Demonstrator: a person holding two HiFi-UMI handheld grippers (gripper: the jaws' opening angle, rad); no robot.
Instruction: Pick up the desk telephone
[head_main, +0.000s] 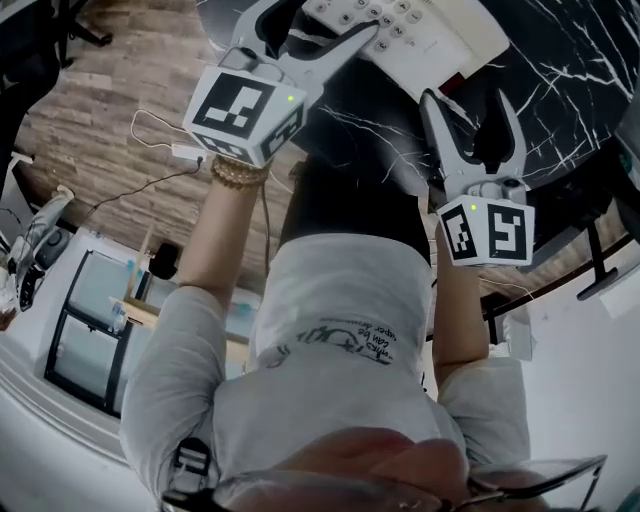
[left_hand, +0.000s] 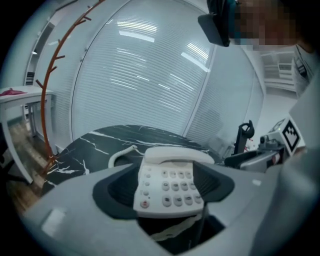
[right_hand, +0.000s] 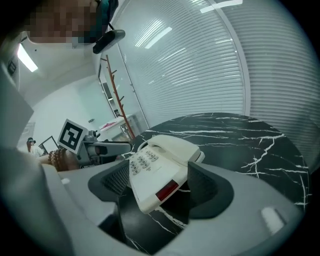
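A white desk telephone (head_main: 420, 35) with its handset on the cradle sits on the black marble table (head_main: 560, 80). My left gripper (head_main: 315, 20) is open at the phone's keypad side, one finger tip close against its edge. My right gripper (head_main: 468, 105) is open just short of the phone's near corner. In the left gripper view the phone (left_hand: 167, 170) shows keypad-on between the dark pads of the left gripper (left_hand: 167, 192). In the right gripper view the phone (right_hand: 160, 160) lies at an angle between the spread pads of the right gripper (right_hand: 159, 187). I see no pad pressing on it.
A coiled cord (left_hand: 120, 155) runs off the phone's back left. A red-brown coat stand (left_hand: 47, 100) and slatted blinds stand behind the table. A black stand (left_hand: 244, 132) is at the table's far right. A white adapter and cable (head_main: 188, 152) lie on the wooden floor.
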